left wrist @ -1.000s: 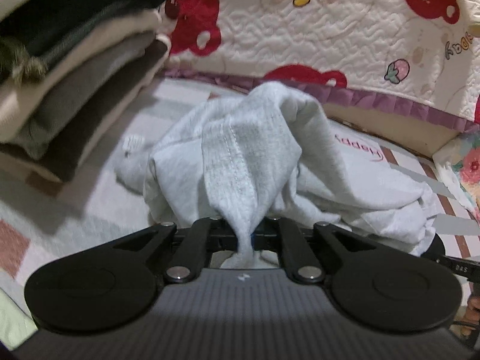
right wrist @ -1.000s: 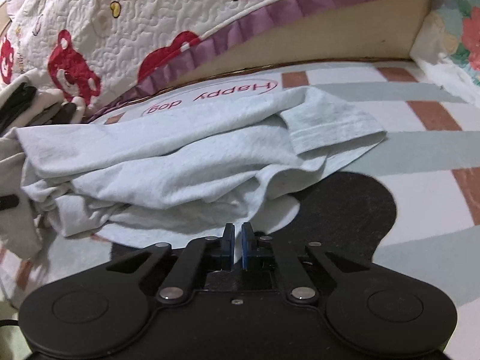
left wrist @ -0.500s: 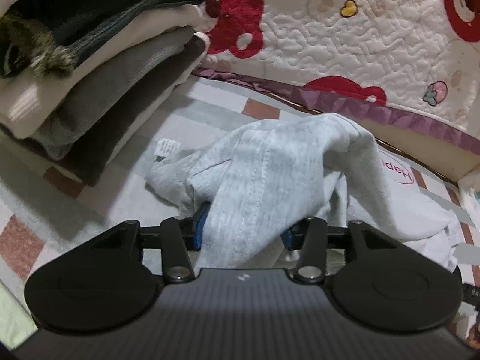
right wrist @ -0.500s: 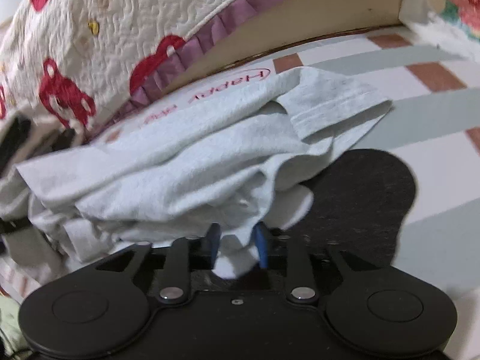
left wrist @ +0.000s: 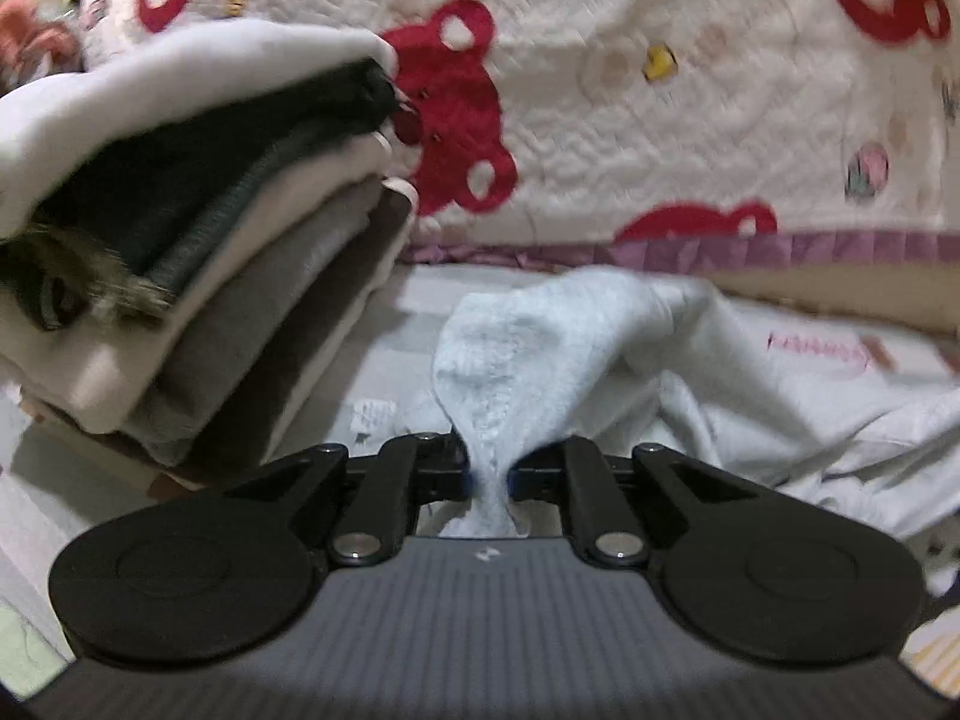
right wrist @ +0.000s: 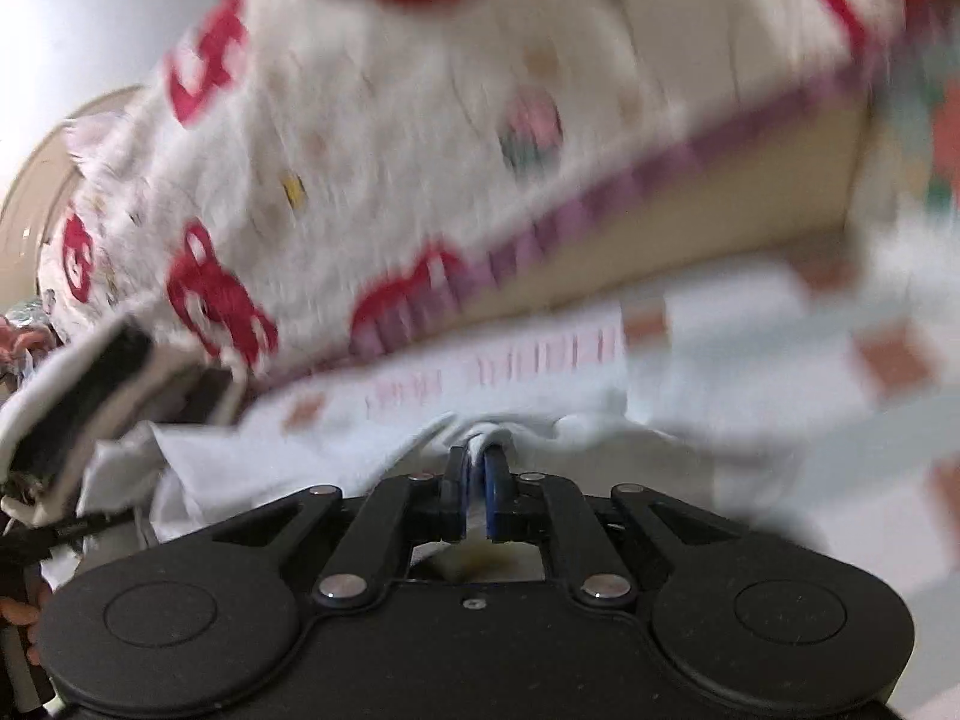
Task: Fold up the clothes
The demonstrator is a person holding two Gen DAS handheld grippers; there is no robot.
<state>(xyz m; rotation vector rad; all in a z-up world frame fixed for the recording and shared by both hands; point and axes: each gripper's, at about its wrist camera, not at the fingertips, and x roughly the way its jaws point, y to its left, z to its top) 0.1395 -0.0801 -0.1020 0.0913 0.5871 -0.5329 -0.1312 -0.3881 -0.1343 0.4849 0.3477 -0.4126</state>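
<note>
Both grippers, left (left wrist: 489, 477) and right (right wrist: 476, 483), were pinched nearly closed on the shirt (left wrist: 570, 348), so I could lift and spread it for folding.

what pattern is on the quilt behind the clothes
White quilted fabric with red bear shapes and a purple ruffled edge; the quilt shows best in the left wrist view.

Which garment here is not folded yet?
The light grey cotton garment, crumpled loose on the mat, pinched by the left gripper and the right gripper; the other clothes sit in the folded stack.
</note>
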